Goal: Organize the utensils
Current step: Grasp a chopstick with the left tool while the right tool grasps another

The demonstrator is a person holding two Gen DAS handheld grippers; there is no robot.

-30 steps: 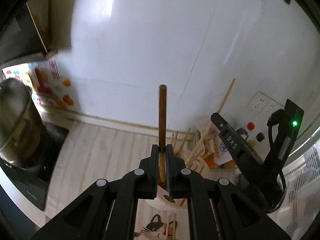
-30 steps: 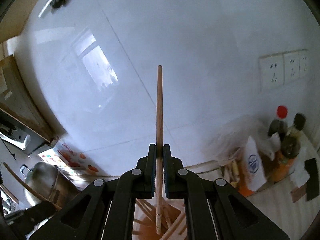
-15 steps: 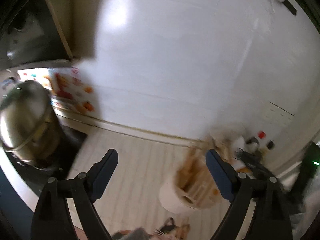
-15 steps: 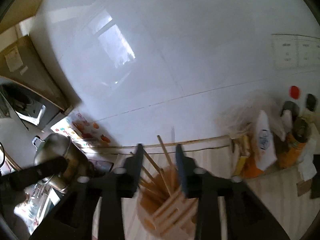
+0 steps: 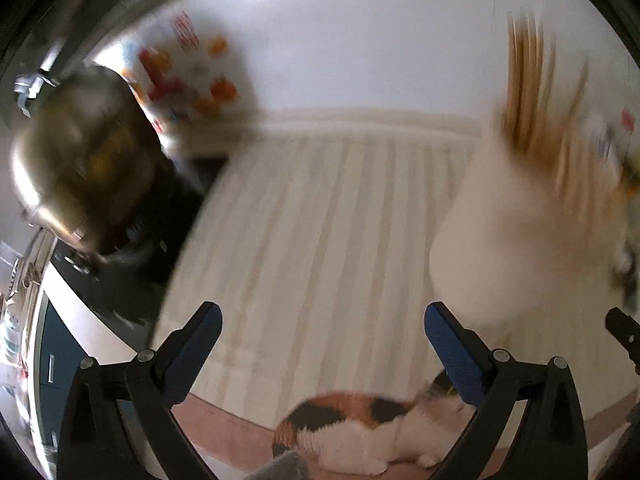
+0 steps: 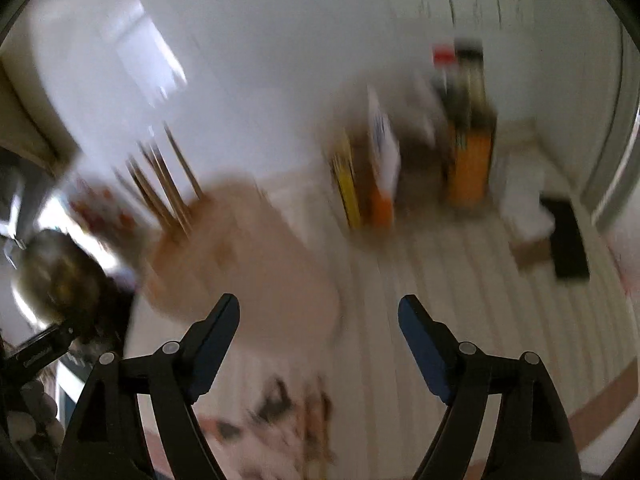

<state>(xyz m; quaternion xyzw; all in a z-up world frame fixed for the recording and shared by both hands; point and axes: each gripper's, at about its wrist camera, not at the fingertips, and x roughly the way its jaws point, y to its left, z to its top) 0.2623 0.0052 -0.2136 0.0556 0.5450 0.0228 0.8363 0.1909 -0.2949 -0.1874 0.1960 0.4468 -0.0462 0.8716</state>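
Risk first: both views are smeared with motion, and both grippers point steeply down at a striped mat that lies close under them; a hasty descent could knock the utensil holder over, since it stands just to the right of the left gripper and just to the left of the right gripper; the wooden sticks rise well above its rim and lean outward, so a passing finger could catch one and tip the lot; I judge that hazard real while the hands travel this fast.

Left gripper: released, jaws just opened to their widest, nothing between them; only bare mat and, below, a printed calico cat show in the gap. Right gripper: likewise released, jaws just opened, nothing between them; blurred dark shapes on the mat under it cannot be identified, though they may be further utensils.

Task's items: the sticks stand bunched in the holder, up and aside from each claw, touching neither. A steel pot sits at far left on a dark hob; bottles and packets stand against the wall beyond the right gripper, well apart from it.
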